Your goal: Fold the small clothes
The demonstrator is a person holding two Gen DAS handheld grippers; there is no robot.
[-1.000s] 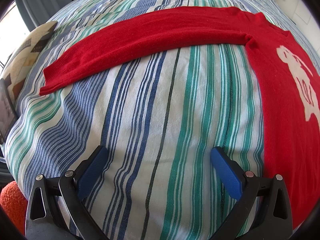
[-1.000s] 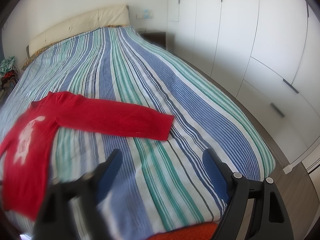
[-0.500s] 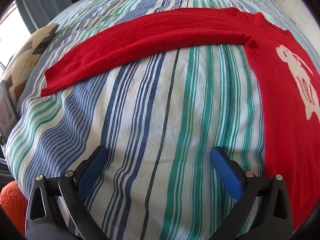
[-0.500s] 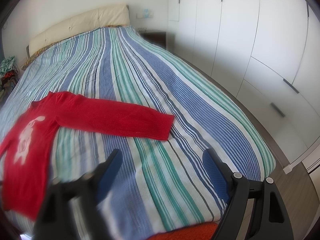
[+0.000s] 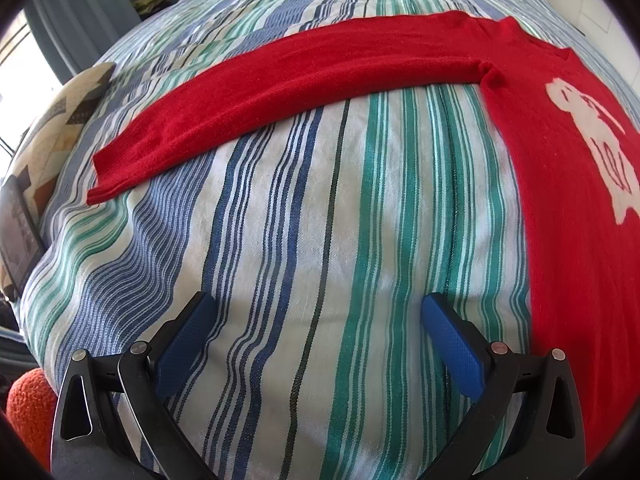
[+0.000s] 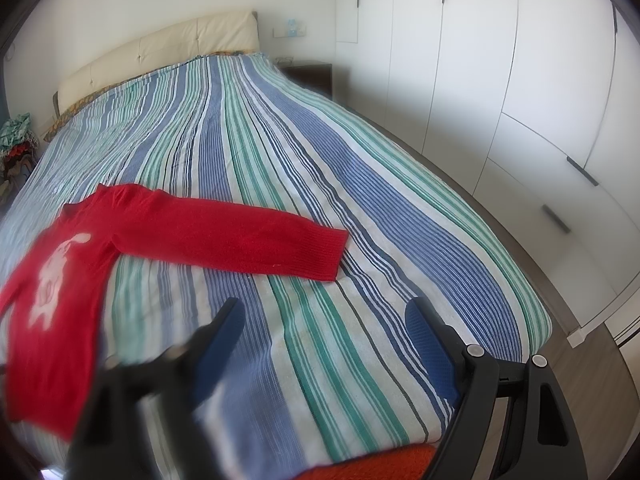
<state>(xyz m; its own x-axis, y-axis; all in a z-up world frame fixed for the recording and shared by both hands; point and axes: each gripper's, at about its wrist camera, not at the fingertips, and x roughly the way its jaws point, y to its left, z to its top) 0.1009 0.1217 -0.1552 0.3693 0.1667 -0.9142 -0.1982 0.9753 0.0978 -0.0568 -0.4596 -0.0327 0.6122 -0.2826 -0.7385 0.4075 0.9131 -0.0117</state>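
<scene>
— What am I looking at through the wrist cameras?

— A small red knit sweater (image 5: 560, 216), laid flat and unfolded on the striped bedspread (image 5: 320, 240), front side up. I can see a pale animal motif (image 5: 592, 136) on its chest.

— And the sleeves?

— Both are stretched straight out sideways. One sleeve (image 5: 280, 92) lies smooth across the stripes, its ribbed cuff (image 6: 324, 254) flat. The hem reaches toward the near edge of the bed.

The left camera looks steeply down, close over the bed (image 5: 280, 240); the right looks along it, both sharing the sweater (image 6: 200, 236).
</scene>
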